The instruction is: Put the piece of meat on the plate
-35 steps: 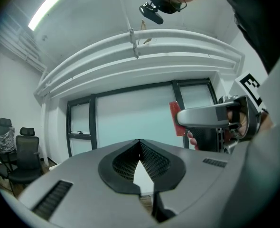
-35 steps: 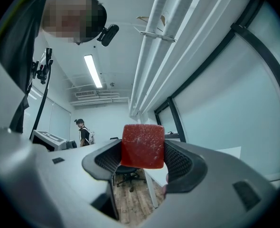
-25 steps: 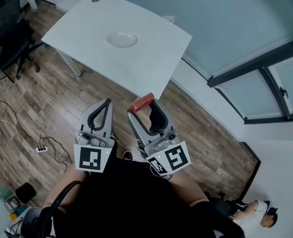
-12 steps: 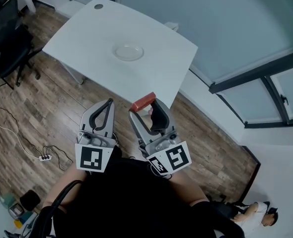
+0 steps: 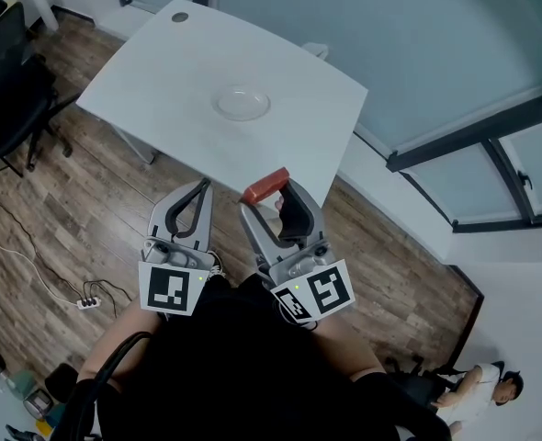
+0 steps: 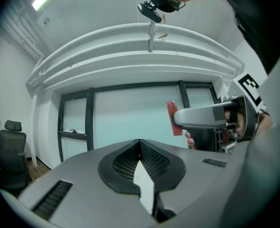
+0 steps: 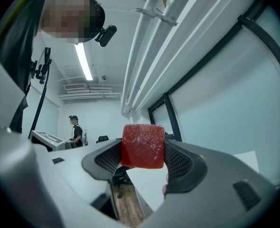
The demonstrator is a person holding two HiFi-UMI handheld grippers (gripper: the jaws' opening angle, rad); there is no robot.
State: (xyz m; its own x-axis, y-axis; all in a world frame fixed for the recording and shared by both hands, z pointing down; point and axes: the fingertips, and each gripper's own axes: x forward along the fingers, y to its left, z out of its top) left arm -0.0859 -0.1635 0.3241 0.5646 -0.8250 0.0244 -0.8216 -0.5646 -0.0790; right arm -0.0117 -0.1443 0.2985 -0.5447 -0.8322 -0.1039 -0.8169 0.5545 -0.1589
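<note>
Drawing nearer the table (image 5: 161,72) than a second ago, right claw (image 5: 268,200) clamped on the piece of meat (image 5: 265,186), left claw (image 5: 199,189) pinched shut and empty, plate (image 5: 242,103) well ahead.

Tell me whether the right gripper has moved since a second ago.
Yes. The right gripper, shut on the piece of meat, has come nearer the plate; the meat now reaches the table's near edge.

Smooth matt white counter (image 5: 161,72); glossy translucent plate (image 5: 242,103); grainy, frosted red piece of meat (image 7: 142,145); matt grey plastic fingers (image 5: 255,232) with black meshed pads (image 7: 177,163); wood-plank floor (image 5: 60,200).
</note>
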